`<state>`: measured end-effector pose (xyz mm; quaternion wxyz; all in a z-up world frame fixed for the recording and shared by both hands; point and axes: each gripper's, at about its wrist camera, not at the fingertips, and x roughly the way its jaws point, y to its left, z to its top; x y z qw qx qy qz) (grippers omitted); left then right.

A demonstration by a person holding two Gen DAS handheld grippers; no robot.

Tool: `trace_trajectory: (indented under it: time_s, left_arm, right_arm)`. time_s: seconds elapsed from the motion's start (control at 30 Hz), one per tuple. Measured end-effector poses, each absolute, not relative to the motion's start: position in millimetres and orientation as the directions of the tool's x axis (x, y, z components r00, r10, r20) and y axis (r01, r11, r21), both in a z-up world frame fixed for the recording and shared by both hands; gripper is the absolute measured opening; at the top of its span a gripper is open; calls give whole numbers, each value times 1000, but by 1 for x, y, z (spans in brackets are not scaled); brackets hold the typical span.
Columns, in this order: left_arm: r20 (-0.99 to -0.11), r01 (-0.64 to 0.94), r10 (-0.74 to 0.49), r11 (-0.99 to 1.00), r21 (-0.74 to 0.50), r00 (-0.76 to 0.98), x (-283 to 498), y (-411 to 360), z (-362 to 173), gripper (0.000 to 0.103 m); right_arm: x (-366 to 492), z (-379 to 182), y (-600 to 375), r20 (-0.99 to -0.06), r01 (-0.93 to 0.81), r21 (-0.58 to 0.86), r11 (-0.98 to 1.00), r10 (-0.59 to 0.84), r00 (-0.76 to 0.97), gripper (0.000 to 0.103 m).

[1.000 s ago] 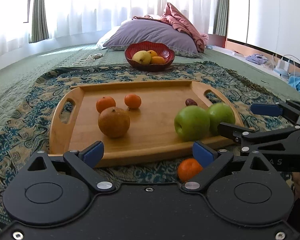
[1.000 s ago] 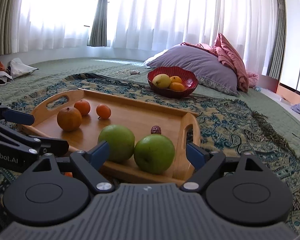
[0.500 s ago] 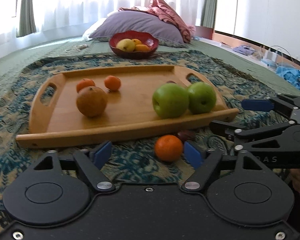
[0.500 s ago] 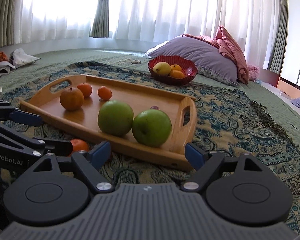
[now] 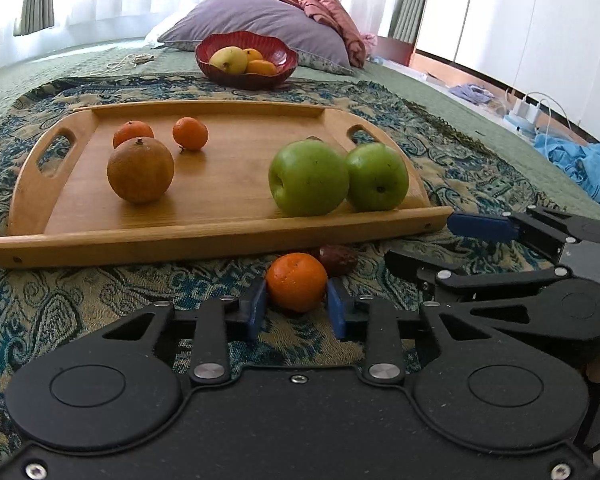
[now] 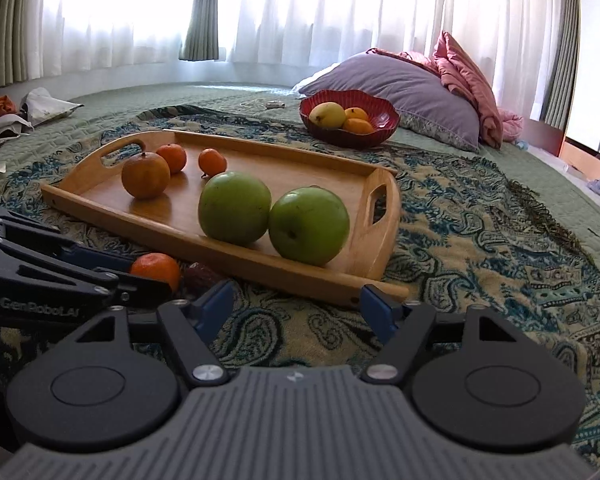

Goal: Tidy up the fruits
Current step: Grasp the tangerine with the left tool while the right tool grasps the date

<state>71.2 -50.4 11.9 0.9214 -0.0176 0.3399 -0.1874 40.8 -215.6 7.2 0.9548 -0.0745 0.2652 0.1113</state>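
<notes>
Left gripper, wide apart a second ago, is now pinching the loose tangerine on the blanket before the tray, presumably for sorting, while right gripper's empty fingers are closing.

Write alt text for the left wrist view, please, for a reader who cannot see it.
The left gripper is shut on a small orange mandarin lying on a patterned blue and beige blanket, just in front of a wooden tray. The tray holds two green apples and three orange fruits; the right gripper is beside it.
</notes>
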Motion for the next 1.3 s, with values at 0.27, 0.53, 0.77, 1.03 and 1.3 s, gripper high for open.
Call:
trace_trajectory:
  time_s: [0.27, 0.53, 0.77, 1.03, 1.3]
  left_arm:
    - [-572, 290, -307, 949, -124, 760, 67, -41, 25, 30]
    - [-558, 237, -255, 966, -105, 790, 71, -31, 33, 30]
    - [-558, 218, -237, 971, -101, 796, 72, -26, 31, 30]
    - [-553, 196, -215, 976, -95, 805, 74, -20, 33, 30]
    - [-531, 183, -197, 980, -80, 824, 76, -13, 41, 30]
  right_arm:
    - [44, 7, -210, -531, -275, -44, 960, 211, 821, 80]
    - [49, 5, -191, -545, -313, 25, 950, 275, 792, 70]
    - [56, 2, -176, -548, -298, 49, 953, 275, 790, 66]
    - [58, 1, -168, -562, -242, 48, 969, 226, 796, 43]
    - [59, 4, -170, -570, -224, 82, 971, 230, 789, 35]
